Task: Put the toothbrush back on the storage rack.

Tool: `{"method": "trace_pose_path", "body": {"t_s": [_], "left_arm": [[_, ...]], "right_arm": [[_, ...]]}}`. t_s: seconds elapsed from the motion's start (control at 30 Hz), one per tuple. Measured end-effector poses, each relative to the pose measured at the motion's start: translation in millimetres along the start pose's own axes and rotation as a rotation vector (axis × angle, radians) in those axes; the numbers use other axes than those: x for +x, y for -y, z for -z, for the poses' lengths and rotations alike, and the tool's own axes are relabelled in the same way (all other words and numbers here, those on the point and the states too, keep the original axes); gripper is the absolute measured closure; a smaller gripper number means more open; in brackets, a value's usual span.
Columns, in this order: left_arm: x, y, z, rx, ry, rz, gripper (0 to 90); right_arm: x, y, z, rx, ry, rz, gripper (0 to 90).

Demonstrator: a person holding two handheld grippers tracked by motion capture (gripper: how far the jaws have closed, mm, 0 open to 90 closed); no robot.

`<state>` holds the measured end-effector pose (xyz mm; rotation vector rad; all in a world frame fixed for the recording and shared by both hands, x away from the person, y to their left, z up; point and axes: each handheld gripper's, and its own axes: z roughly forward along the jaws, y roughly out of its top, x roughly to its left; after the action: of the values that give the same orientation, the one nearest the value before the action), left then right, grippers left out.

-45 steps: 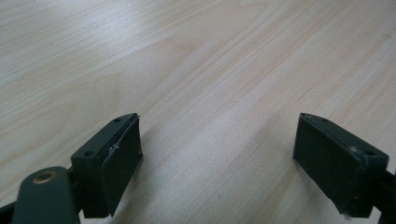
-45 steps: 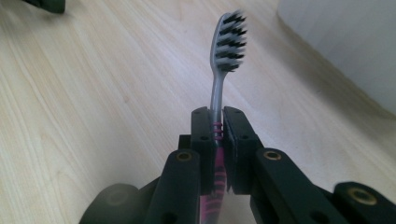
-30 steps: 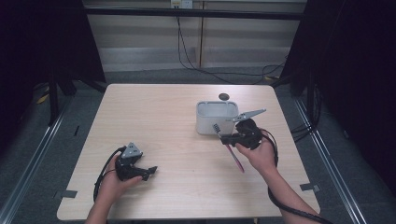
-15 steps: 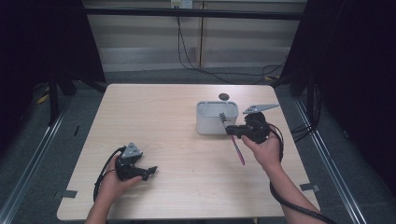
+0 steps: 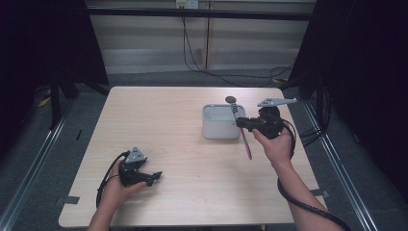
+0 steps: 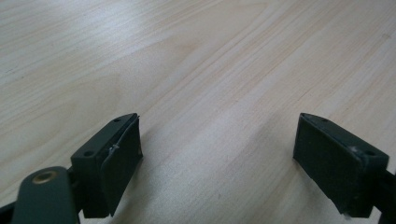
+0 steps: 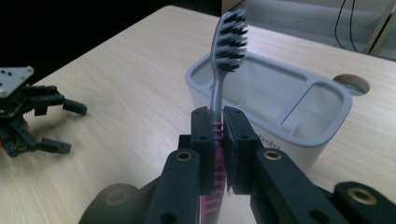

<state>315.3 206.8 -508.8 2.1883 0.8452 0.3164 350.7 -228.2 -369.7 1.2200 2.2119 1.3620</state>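
Toothbrush heading for the holder
Your right tool (image 7: 218, 140) clamps the toothbrush (image 7: 225, 56); centre its head over the holder's (image 7: 299, 135) large compartment, frame centre, before lowering. Left tool (image 6: 219, 154) rests apart.

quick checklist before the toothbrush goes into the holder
1. Grip: right gripper fingers clamp the toothbrush at its pink handle section: ok.
2. Orientation: bristle head leads toward the holder, handle trails behind the gripper: ok if meant head first, else cannot tell.
3. Target: white holder upright, large compartment looks empty: ok.
4. Alignment: in the high view the brush head lies over the holder's right part; exact compartment: cannot tell.
5. Left gripper open, resting low on the table, far from the path: ok.
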Motion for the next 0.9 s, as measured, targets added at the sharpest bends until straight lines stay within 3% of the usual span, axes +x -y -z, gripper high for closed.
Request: {"method": "trace_pose_path", "body": {"t_s": [0.27, 0.9], "left_arm": [[-0.2, 0.1, 0.0, -0.001, 0.003, 0.007, 14.9], [-1.1, -0.2, -0.2, 0.007, -0.004, -0.010, 14.6]], "right_arm": [[-3.2, -12.2, 3.4, -0.062, 0.020, -0.008, 84.0], [-12.1, -38.4, 4.8, -0.143, 0.058, -0.007, 83.9]]}}
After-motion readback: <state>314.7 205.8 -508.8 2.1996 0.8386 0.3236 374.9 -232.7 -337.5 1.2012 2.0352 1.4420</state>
